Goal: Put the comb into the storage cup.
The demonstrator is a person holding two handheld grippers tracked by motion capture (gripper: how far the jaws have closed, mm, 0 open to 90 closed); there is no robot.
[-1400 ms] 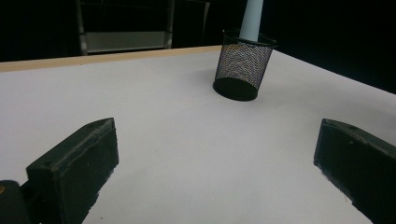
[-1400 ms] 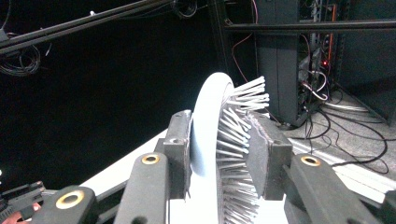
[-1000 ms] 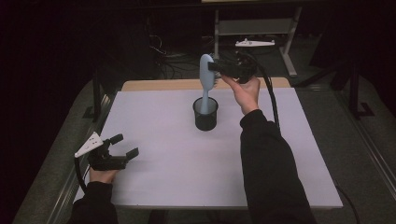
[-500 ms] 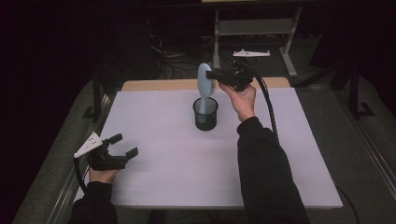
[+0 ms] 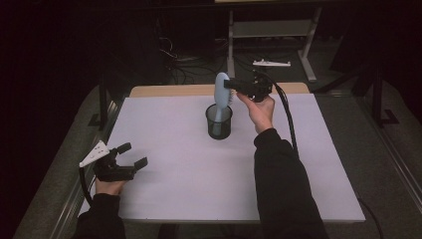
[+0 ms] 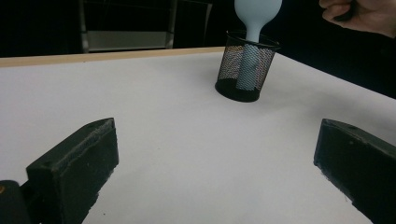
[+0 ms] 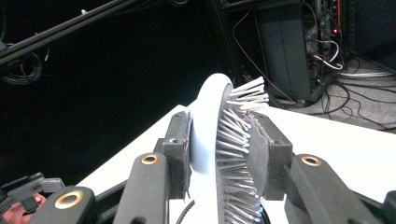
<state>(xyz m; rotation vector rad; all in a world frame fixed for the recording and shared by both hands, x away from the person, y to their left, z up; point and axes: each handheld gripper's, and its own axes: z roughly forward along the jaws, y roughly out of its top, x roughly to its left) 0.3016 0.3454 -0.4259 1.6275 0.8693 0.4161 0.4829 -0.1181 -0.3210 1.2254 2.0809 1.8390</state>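
- Dark room all around, with cables and a grey metal frame (image 5: 271,30) on the floor beyond the table's far edge.
- Covering the table is a pale lilac-white sheet (image 5: 199,169), with a strip of light wood (image 5: 169,90) showing along its far side.
- On the far middle of the sheet stands a black wire-mesh cup (image 5: 219,121), upright.
- A light blue plastic hairbrush with white bristles (image 5: 221,94) stands with its handle down inside the cup and its oval head above the rim.
- The brush's long axis runs close to vertical, handle end at the cup's bottom, head at the top.
- The right gripper (image 5: 233,85) comes in level from the right, and its jaws are clamped on the brush head.
- In the right gripper view, one black pad (image 7: 180,154) lies against the smooth blue back and the other presses into the bristles (image 7: 238,154).
- The left gripper (image 5: 135,155) rests on the near left part of the sheet, well apart from the cup, its jaws spread wide with bare sheet between them.
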